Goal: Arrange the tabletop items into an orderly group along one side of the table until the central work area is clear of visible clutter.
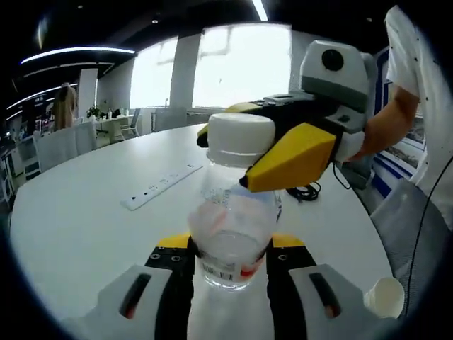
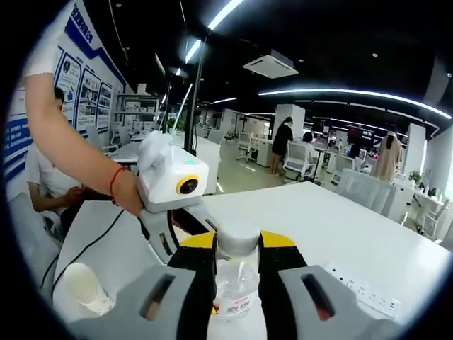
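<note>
I have the bottle [image 1: 230, 234] pinned at its lower body between the left gripper's [image 1: 230, 273] jaws, which are closed to the bottle's width, so it stays steady above the table [image 1: 85, 212]. In the left gripper view the right gripper [image 1: 237, 159] comes in from the right and clamps the white cap [image 1: 241, 139]; the right gripper view shows its jaws narrowed on the neck just under that cap. I judge this two-point hold is for twisting the cap or steadying the bottle before moving it aside. The bottle's long axis runs upright, cap up. A power strip [image 1: 161, 185] and a paper cup [image 1: 386, 296] lie on the table too.
</note>
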Demonstrator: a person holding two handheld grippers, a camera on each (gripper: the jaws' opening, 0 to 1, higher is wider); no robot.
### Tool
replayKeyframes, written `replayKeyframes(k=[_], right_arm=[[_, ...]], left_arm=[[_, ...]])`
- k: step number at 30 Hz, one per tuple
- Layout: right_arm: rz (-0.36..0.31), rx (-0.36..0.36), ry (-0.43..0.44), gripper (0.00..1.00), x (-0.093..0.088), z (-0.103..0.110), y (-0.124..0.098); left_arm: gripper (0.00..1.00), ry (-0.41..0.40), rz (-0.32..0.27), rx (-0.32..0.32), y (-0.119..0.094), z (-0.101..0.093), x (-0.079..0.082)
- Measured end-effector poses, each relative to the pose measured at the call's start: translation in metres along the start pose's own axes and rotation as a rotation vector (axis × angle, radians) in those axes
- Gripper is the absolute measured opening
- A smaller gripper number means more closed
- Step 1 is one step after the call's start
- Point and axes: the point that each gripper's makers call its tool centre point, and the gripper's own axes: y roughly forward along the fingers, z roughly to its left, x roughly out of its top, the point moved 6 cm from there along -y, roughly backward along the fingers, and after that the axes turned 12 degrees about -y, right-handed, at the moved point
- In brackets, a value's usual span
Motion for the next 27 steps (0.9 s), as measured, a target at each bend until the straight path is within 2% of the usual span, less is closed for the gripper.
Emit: replayKeyframes(k=[19, 21, 27], right_arm=[[0.076, 0.035, -0.040, 0.20, -0.013, 0.007, 0.002], [0.100, 0.038, -0.035, 0.20, -0.015, 0.008, 0.002], [0.105, 0.039, -0.028, 0.21, -0.015, 0.008, 0.003]], left_arm=[[0.39, 0.027, 0.043, -0.008, 0.004, 0.006, -0.013], [0.39, 0.033, 0.054, -0.003, 0.005, 0.006, -0.016], [0.40, 0.018, 0.042, -0.002, 0.004, 0.006, -0.016]])
